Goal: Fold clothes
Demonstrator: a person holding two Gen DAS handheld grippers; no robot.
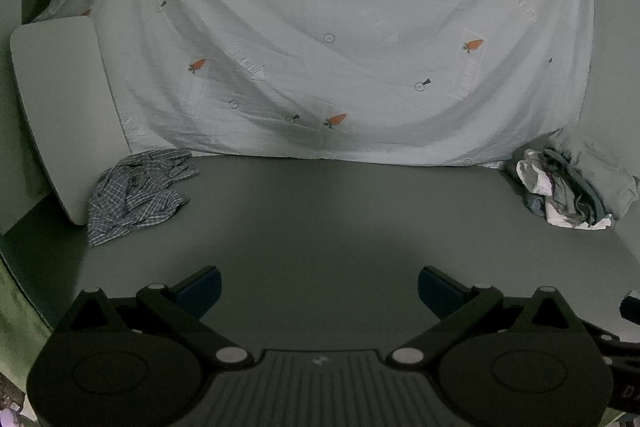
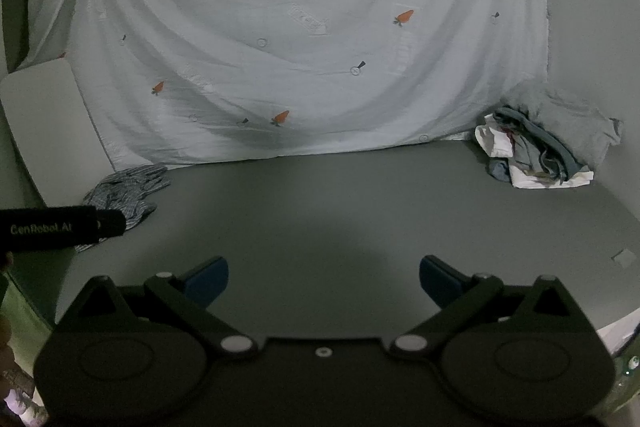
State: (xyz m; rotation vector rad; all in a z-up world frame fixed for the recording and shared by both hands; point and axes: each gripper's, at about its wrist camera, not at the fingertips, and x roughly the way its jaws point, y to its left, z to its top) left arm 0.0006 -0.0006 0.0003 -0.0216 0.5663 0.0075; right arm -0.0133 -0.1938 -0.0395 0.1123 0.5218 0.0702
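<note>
Both grippers hanging wide open over the bare grey table [image 1: 320, 219] — left gripper [image 1: 319, 287] and right gripper [image 2: 323, 279] each showing blue pads spread far apart, gripping nothing.

Checked shirt [image 1: 136, 187] lying crumpled at the far left of the table, touching a pale rounded board [image 1: 60, 99] leaning beside it. Showing up in the right wrist view too [image 2: 128, 187], partly hidden behind a black bar [image 2: 60, 227] reading "CenRobot.AI" in pale letters.

Second heap sitting at the far right — a pile of mixed clothes [image 1: 560, 191], white and grey-blue pieces tangled together, also visible from the right wrist [image 2: 532, 155].

Hanging behind everything: a pale sheet [image 1: 340, 27] printed with orange carrots, drooping in folds down to the table's back edge. Some boxed lettering printed on it, too faint to read.

No bins or baskets showing anywhere.
</note>
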